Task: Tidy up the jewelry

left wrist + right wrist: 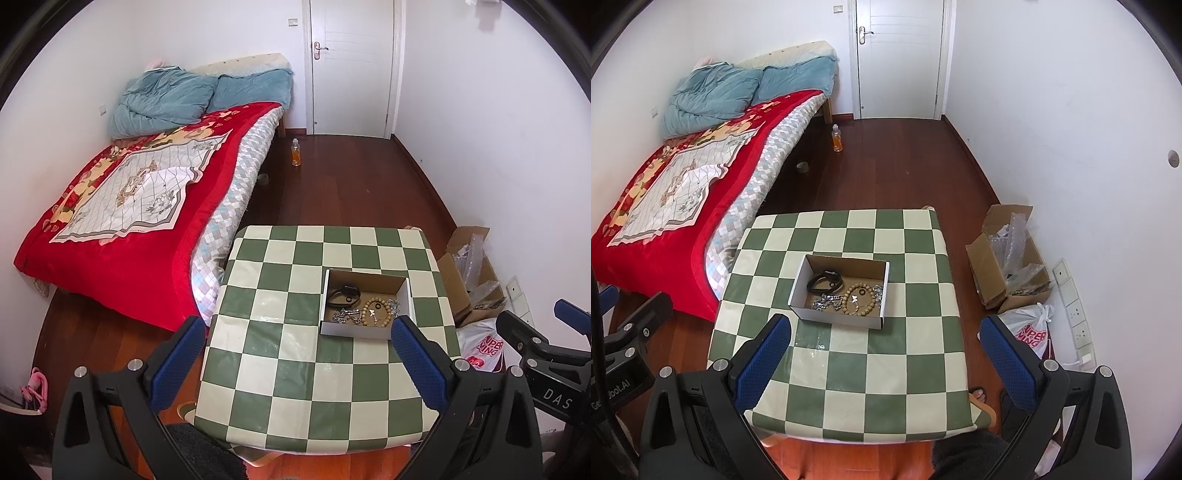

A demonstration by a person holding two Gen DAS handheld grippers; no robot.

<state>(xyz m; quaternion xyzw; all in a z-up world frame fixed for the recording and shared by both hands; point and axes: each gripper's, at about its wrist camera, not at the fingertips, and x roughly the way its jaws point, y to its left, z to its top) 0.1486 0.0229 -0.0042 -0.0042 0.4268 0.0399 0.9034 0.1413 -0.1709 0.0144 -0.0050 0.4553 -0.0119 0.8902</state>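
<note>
Both sets of jaws stand wide apart and hold nothing. Left gripper (297,332) hangs above the near half of the checked table (280,354); right gripper (886,336) likewise, its right finger out past the table's right edge, over a white plastic bag (1030,328) on the floor.

Small cardboard box (360,330) sits on the table ahead of the left jaws, its near right corner covered by the tip of the left gripper's right finger. From the right wrist the same box lies ahead of the jaws, toward the left finger, in full view.

Inside the box:
- wooden bead bracelet (858,299), a small pale charm lying within its ring
- silver chain (825,302) beside the beads, links tangled, hard to count as one piece or several
- black band (825,280) at the far side, shape unclear
- small dark ring (861,292), too small to identify
- more silver links at the right wall, partly cut off by it

Brown carton (990,266) with clear wrap stands on the floor, right of the right jaws. A foot in a sandal (982,400) shows under the table's near right corner, mostly hidden.
</note>
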